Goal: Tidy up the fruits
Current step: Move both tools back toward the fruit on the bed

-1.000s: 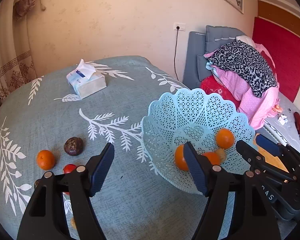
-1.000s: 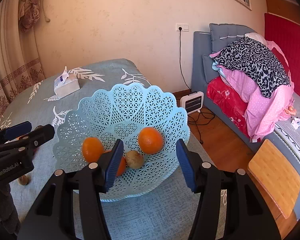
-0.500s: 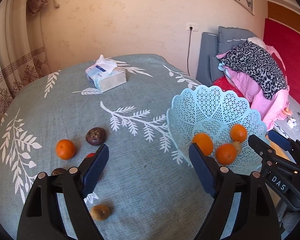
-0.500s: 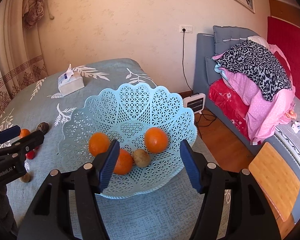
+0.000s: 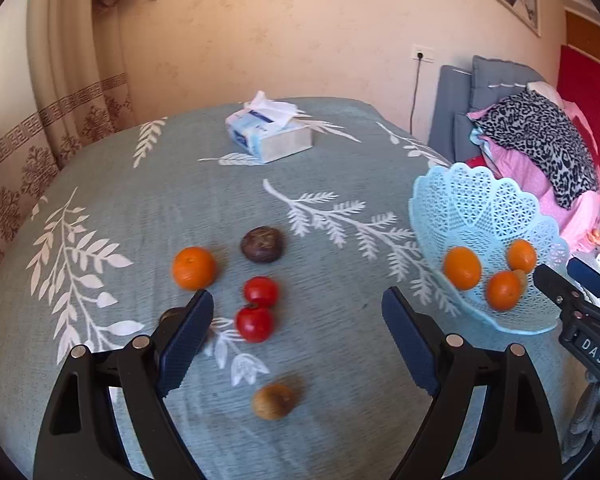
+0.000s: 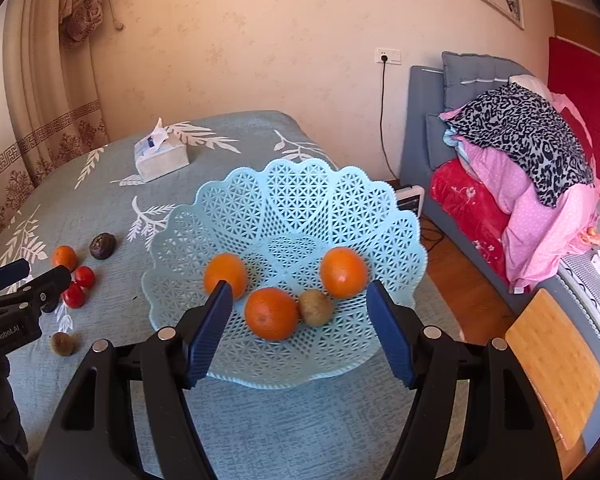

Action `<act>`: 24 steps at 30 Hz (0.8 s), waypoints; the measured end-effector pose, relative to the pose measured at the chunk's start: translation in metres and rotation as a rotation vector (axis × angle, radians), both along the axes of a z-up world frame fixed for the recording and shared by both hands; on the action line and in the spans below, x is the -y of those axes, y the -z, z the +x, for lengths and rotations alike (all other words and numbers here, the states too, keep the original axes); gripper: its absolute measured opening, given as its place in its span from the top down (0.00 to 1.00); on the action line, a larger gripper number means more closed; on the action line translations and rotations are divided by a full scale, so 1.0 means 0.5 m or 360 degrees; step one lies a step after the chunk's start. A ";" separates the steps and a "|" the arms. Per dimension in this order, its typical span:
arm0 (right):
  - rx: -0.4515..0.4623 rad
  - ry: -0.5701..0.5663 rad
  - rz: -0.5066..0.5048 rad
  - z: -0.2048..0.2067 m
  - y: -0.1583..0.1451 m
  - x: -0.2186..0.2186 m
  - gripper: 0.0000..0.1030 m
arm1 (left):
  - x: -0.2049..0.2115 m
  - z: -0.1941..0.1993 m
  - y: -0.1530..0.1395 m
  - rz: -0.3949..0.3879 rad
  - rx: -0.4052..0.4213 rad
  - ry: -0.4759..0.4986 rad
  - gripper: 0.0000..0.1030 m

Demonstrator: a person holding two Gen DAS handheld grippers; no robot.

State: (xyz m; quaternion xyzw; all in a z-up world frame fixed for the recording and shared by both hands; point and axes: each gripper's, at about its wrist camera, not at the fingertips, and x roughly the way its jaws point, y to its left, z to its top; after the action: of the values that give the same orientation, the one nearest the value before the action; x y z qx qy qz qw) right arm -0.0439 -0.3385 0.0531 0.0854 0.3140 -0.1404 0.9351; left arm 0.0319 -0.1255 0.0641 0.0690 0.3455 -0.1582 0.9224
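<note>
A pale blue lattice basket [image 6: 288, 176] holds three oranges [image 6: 271, 313] and a kiwi [image 6: 315, 307]. My right gripper [image 6: 299, 288] hovers at its near rim, jaws opening, nothing between them. On the teal cloth to the left lie an orange [image 5: 194, 268], a dark wrinkled fruit [image 5: 262, 244], two red tomatoes [image 5: 255, 323] and a brown kiwi [image 5: 273, 401]. My left gripper [image 5: 296, 300] hangs over the tomatoes, jaws opening and empty. A dark fruit [image 5: 172, 316] is half hidden behind its left finger. The basket [image 5: 484, 208] sits at the right.
A tissue box [image 5: 268, 136] stands at the far side of the table. Right of the table are a grey bed with piled clothes [image 6: 520, 136], a small heater [image 6: 410, 196] on the floor and a wooden board [image 6: 556, 364]. Curtains [image 5: 72, 80] hang at the left.
The left gripper has swung left, away from the basket and over the loose fruit. Both grippers' jaws stand wider. The right gripper has hardly moved.
</note>
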 end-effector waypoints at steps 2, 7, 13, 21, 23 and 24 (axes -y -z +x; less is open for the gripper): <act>-0.0006 -0.0021 0.0027 0.003 0.002 -0.004 0.31 | -0.024 0.003 0.002 -0.0005 -0.0008 -0.0040 0.17; -0.0013 -0.0077 0.0048 0.005 0.001 -0.027 0.31 | -0.087 0.016 0.010 -0.0012 -0.0030 -0.0156 0.17; -0.0021 -0.0137 0.0041 0.007 0.000 -0.057 0.31 | -0.158 0.026 0.024 -0.0010 -0.0051 -0.0281 0.17; -0.0056 -0.0249 0.0018 0.015 0.010 -0.113 0.31 | -0.198 0.049 0.060 0.0028 -0.0100 -0.0365 0.17; -0.0062 -0.0278 0.0014 0.016 0.012 -0.126 0.31 | -0.195 0.056 0.066 0.0034 -0.0104 -0.0352 0.17; -0.0064 -0.0298 0.0014 0.016 0.012 -0.133 0.31 | -0.193 0.061 0.069 0.0038 -0.0108 -0.0348 0.17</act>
State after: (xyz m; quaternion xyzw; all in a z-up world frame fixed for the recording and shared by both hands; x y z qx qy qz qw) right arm -0.0361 -0.2719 0.0470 0.0570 0.3398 -0.0528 0.9373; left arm 0.0627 -0.0289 0.0297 0.0365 0.3838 -0.0549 0.9211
